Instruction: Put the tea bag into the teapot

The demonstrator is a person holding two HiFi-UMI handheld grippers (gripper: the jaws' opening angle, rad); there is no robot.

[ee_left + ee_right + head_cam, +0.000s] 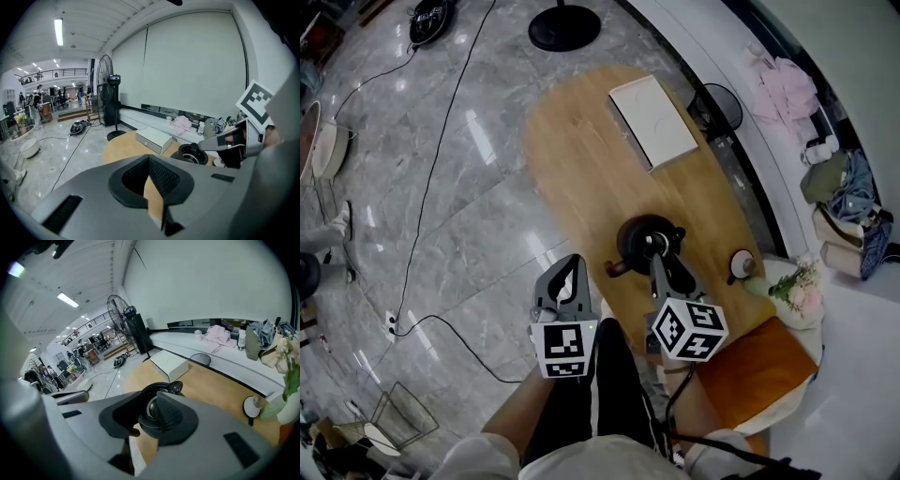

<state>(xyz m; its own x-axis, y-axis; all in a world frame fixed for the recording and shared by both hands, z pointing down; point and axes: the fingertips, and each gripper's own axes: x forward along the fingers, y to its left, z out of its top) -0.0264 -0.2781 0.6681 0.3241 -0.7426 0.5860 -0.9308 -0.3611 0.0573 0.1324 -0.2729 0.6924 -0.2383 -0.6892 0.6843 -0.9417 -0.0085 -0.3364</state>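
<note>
Holding right claw [146, 411] half open and empty above the open teapot [630, 232], left claw [149, 168] almost closed on nothing, no tea bag visible, drop perhaps done.

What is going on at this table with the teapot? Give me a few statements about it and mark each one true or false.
1. The teapot stands on the wooden table with its top open. True.
2. The left gripper is clamped on the white box. False: its jaws are shut on nothing, and it is held off the table's near edge, far from the box.
3. The white box lies on the floor. False: it lies on the table, at the far end beyond the teapot.
4. The right gripper is at the teapot, jaws apart, with the pot's opening showing between them. True.
</note>
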